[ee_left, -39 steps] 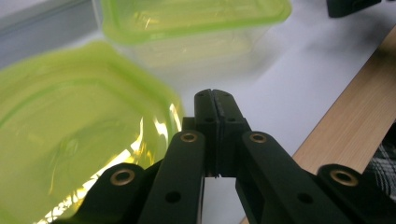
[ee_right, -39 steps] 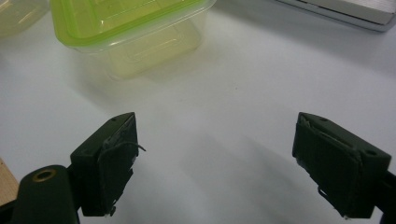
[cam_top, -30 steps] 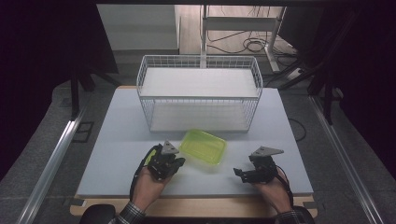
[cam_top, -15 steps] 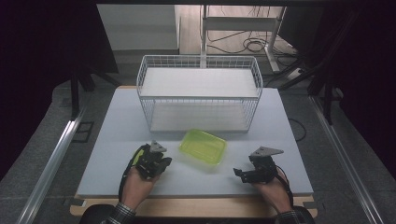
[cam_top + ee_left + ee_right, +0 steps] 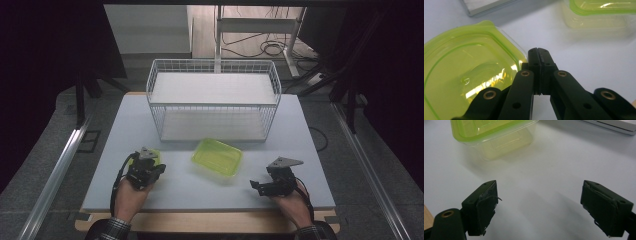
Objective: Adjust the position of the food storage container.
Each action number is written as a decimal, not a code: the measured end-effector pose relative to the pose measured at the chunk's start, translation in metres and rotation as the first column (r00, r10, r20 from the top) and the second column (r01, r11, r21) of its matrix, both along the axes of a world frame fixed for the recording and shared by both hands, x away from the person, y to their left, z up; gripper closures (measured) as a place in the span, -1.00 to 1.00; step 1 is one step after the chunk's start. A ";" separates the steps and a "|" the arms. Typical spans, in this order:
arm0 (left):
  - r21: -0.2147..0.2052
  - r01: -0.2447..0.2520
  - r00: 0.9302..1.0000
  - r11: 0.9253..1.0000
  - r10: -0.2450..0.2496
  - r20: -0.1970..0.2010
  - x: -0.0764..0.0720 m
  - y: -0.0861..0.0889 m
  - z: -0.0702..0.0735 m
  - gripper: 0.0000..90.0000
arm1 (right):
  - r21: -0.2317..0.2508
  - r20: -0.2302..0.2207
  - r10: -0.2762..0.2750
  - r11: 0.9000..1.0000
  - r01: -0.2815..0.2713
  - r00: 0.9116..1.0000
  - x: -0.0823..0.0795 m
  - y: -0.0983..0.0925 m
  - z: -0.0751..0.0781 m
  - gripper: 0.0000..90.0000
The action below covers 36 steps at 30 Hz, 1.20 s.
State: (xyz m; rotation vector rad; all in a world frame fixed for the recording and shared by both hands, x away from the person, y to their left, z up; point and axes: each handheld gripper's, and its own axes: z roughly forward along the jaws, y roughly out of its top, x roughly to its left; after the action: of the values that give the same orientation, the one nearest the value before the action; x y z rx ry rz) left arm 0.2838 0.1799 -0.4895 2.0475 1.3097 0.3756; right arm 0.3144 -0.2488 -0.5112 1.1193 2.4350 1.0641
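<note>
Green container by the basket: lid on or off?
Off: the container sits open-topped, and its lid lies apart, beside the left gripper.

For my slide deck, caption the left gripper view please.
Left gripper, jaws shut, beside a green lid, with the container beyond.

The wire basket (image 5: 212, 102) stands across the far middle of the table (image 5: 310, 150), blocking passage there and leaving only narrow strips of bare top at its left and right ends. In front of it the green container (image 5: 217, 158) sits mid-table, with open surface on both sides of it. A green lid (image 5: 464, 72) lies at the near left.
</note>
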 end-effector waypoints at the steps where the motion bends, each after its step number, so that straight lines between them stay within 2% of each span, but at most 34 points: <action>1: -0.003 -0.002 1.000 1.000 0.002 -0.001 0.000 0.002 0.000 1.00 | 0.000 -0.001 0.000 1.000 0.000 1.000 0.000 0.000 0.000 -0.68; 15: 0.003 -0.057 0.998 0.998 0.057 -0.002 0.011 0.025 -0.006 1.00 | 0.000 -0.002 0.001 1.000 -0.001 1.000 0.000 0.001 -0.001 -0.68; 19: 0.002 -0.059 0.998 0.998 0.059 0.006 0.009 0.021 -0.005 1.00 | 0.008 -0.006 0.002 1.000 -0.002 1.000 0.000 0.001 0.000 -0.64; 21: 0.018 -0.048 0.999 0.999 0.048 0.022 0.007 0.016 -0.002 1.00 | 0.016 -0.009 -0.001 1.000 0.001 1.000 0.000 0.001 0.000 -0.62; 23: -0.001 -0.025 0.999 1.000 0.025 0.045 0.006 0.009 0.001 1.00 | 0.023 -0.007 -0.003 1.000 0.003 1.000 0.000 0.001 0.002 -0.57; 28: -0.019 0.036 0.997 0.999 -0.035 0.074 0.013 -0.012 0.005 1.00 | 0.054 -0.009 0.003 0.999 -0.002 1.000 0.000 0.001 0.007 -0.35; 31: -0.033 0.054 0.996 0.998 -0.051 0.074 0.023 -0.025 0.003 1.00 | 0.060 -0.003 0.012 0.998 -0.012 1.000 0.001 0.002 0.010 -0.13; 32: -0.039 0.060 0.996 0.997 -0.057 0.072 0.026 -0.029 0.002 1.00 | 0.057 0.002 0.026 0.998 -0.026 1.000 0.001 0.003 0.014 0.11; 33: -0.043 0.065 0.995 0.997 -0.062 0.072 0.029 -0.032 0.002 1.00 | 0.057 0.002 0.026 0.998 -0.026 1.000 0.001 0.003 0.014 0.11; 34: -0.046 0.071 0.995 0.996 -0.068 0.070 0.033 -0.037 0.000 1.00 | 0.046 0.004 0.037 0.998 -0.037 0.999 0.002 0.005 0.016 0.31; 36: -0.045 0.083 0.994 0.996 -0.079 0.070 0.039 -0.045 -0.003 1.00 | 0.047 0.002 0.041 0.998 -0.041 0.999 0.003 0.005 0.017 0.37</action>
State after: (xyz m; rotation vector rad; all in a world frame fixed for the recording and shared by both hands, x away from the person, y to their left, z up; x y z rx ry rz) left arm 0.3227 0.1351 -0.4924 2.0228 1.1802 0.3705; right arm 0.3172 -0.2436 -0.4942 1.0867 2.4541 1.1397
